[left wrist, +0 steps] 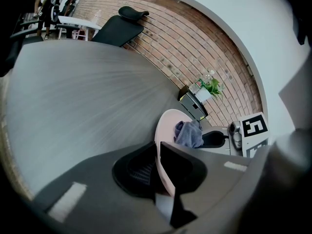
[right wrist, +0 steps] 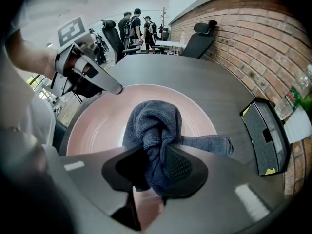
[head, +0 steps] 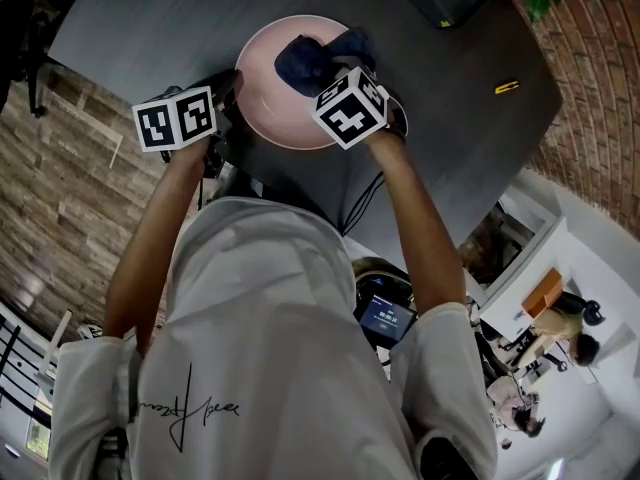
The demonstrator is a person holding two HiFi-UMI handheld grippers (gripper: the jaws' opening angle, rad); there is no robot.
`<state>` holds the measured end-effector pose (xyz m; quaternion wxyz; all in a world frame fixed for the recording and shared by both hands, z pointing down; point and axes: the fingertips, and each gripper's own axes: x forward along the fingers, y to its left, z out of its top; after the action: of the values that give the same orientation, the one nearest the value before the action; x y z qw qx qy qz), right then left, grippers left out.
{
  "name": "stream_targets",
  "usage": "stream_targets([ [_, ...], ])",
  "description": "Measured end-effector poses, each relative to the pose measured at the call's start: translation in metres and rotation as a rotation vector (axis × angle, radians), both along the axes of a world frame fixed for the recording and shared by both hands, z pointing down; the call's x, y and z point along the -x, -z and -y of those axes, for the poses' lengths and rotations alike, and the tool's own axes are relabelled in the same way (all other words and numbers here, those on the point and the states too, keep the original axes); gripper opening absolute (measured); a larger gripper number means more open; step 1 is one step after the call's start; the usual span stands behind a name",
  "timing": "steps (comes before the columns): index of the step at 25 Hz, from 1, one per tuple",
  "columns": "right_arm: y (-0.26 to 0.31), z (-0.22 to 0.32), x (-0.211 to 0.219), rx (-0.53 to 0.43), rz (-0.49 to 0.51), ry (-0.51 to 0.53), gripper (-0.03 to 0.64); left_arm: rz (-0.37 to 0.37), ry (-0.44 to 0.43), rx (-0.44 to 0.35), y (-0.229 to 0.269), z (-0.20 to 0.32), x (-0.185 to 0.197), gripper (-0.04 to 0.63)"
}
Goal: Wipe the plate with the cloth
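Clamping the rim of the pink plate [head: 268, 98], the left tool [left wrist: 157, 156] likely steadies it on the dark surface [head: 150, 28]. The right tool [right wrist: 156, 165] pinches the blue cloth [right wrist: 152, 123], bunched against the plate's face for wiping.

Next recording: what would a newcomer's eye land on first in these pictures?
First, the pink plate on the dark table, just in front of the person. A bunched dark blue cloth sits on it, clamped in the right gripper. The left gripper pinches the plate's rim on the left side.
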<state>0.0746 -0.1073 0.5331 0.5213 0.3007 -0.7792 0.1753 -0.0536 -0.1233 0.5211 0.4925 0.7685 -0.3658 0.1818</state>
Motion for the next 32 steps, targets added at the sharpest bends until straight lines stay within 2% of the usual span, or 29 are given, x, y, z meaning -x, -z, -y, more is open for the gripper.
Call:
stream_targets([
  [3,0.0,-0.003,0.002,-0.005,0.003,0.019,0.115,-0.004,0.006,-0.001,0.0,0.0,0.0,0.049],
  [9,0.004,-0.007,0.003,-0.017,0.011,0.021,0.115,0.033,0.006,-0.026,0.002,0.0,0.001,0.052],
  [14,0.007,-0.011,0.001,-0.029,-0.002,0.036,0.115,0.1,0.004,-0.088,0.01,0.006,0.005,0.044],
  [26,0.02,-0.022,0.003,-0.05,0.024,0.022,0.115,0.082,-0.028,-0.086,0.015,-0.005,0.002,0.064],
  [32,0.026,-0.029,0.002,-0.056,0.044,-0.007,0.115,0.088,-0.046,-0.13,0.027,-0.009,0.0,0.066],
])
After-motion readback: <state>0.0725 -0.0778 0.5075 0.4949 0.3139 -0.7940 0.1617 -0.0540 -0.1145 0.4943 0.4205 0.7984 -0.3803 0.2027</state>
